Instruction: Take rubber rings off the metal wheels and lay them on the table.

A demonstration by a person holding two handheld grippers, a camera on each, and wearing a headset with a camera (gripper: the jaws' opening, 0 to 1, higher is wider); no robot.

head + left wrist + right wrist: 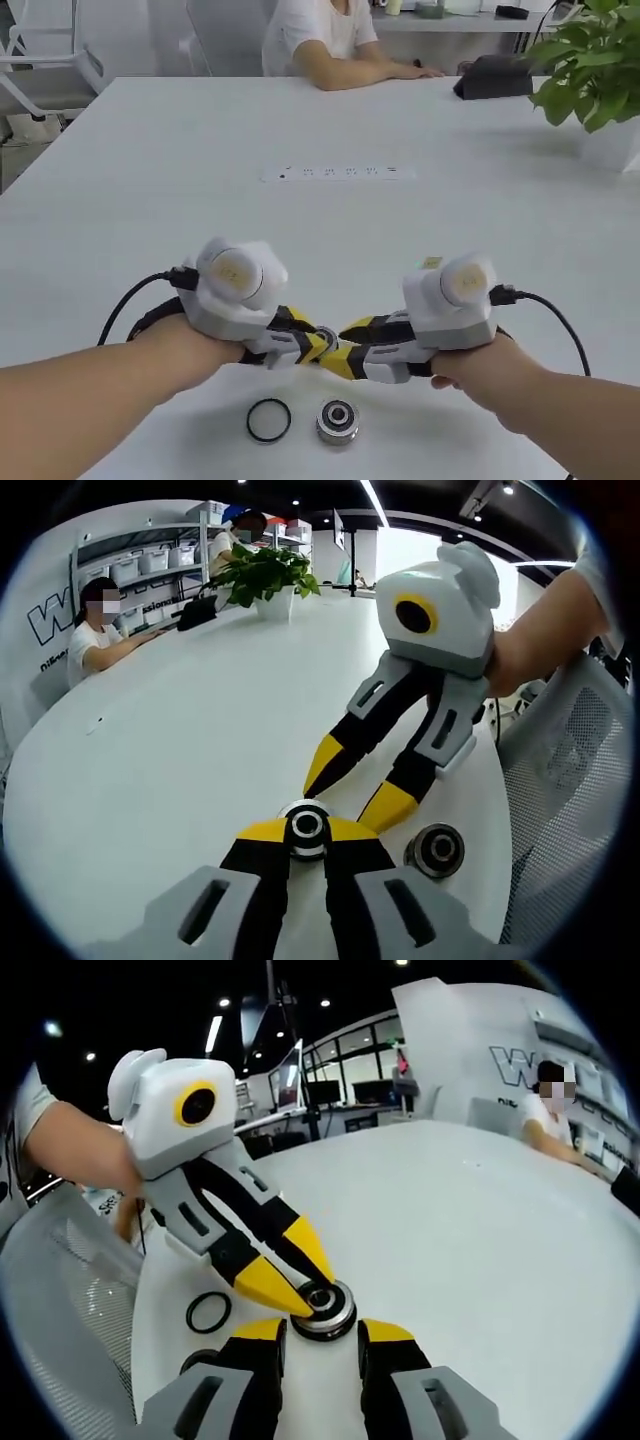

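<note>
Table (400, 230): white, work is at the near edge, centre.

Left gripper (285, 1268): clamped on a metal wheel (322, 1308), holding it at or just above the table top, can't tell which.

Right gripper (355, 786): jaws apart, tips to either side of that wheel's near side, not gripping anything.

The held wheel has a dark band under its bright rim. Probably the rubber ring, but can't confirm.

Second wheel (337, 421): on the table nearer the person, looks bare. Loose ring (268, 420) lies flat just left of it, not touching. So I'd say one is done and this one is in progress.

How I'd do the strip:
- Keep the left clamp on the metal faces or hub, not on the rubber, otherwise the ring is pinned.
- Bring one right tip in under the band's edge and pinch only rubber.
- Peel at one spot, roll it over the rim, then walk it around. A straight pull will likely just stretch it.
- Pull away from the left tips. They're close, so there's a clash risk.
- Lay the ring beside the first one, clear of both wheels.
</note>
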